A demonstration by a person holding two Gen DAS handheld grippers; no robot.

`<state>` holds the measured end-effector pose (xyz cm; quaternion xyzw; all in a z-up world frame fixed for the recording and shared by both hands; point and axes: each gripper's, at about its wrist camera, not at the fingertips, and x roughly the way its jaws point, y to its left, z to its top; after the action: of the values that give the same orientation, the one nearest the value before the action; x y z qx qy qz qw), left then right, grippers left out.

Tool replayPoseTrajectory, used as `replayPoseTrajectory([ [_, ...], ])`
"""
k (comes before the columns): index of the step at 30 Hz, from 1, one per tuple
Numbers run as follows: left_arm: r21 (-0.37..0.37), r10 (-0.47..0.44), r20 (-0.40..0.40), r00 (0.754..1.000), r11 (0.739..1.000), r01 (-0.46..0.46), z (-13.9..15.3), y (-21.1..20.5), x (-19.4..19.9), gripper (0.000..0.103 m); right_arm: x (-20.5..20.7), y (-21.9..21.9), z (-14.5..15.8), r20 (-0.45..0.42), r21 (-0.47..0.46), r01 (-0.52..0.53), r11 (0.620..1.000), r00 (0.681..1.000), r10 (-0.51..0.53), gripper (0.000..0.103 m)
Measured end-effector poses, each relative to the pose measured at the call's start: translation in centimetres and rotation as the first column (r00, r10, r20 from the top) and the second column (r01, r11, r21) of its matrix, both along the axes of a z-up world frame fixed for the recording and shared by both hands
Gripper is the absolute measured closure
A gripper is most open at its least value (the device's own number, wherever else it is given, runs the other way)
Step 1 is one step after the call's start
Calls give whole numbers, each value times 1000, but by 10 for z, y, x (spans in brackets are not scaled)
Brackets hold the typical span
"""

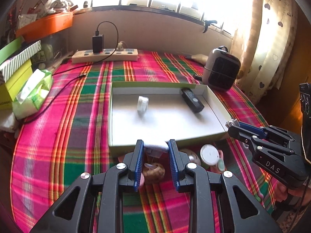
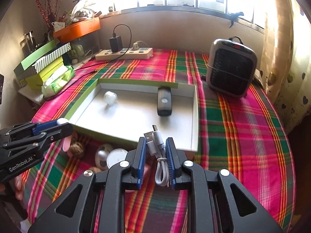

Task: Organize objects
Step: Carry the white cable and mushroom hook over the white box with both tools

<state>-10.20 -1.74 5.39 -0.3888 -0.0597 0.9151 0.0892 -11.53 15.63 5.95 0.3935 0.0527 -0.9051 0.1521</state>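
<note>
Jaws of the left gripper (image 1: 155,146) grip a small white object (image 1: 156,146) at their tips, above the near rim of the box (image 1: 213,101); what the object is I cannot tell. Jaws of the right gripper (image 2: 155,145) are closed on a bundled white USB cable (image 2: 155,141), plugs pointing up toward the box, loop hanging below the pads. Under both grippers, on the plaid table (image 2: 243,126) just near of the box: a brown woven ball (image 1: 154,172), a silver ball (image 2: 103,154) and a round white lid (image 1: 210,154). Box is shallow, white inside, green rim. It holds a white tape roll (image 1: 142,103) left of middle and a black rectangular device (image 1: 192,100) far right. Beyond the box: grey heater (image 2: 232,68) at right, power strip (image 1: 105,55) with black charger (image 1: 97,43) at far left, tissue pack (image 1: 32,93) at left edge.
</note>
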Motion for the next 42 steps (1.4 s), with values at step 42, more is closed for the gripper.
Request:
replayPoseTrajectory([
  [42, -85, -8, 82, 997, 996, 15, -35, -6, -98, 79, -137, -68, -40, 169, 88, -93, 992, 983, 78, 81],
])
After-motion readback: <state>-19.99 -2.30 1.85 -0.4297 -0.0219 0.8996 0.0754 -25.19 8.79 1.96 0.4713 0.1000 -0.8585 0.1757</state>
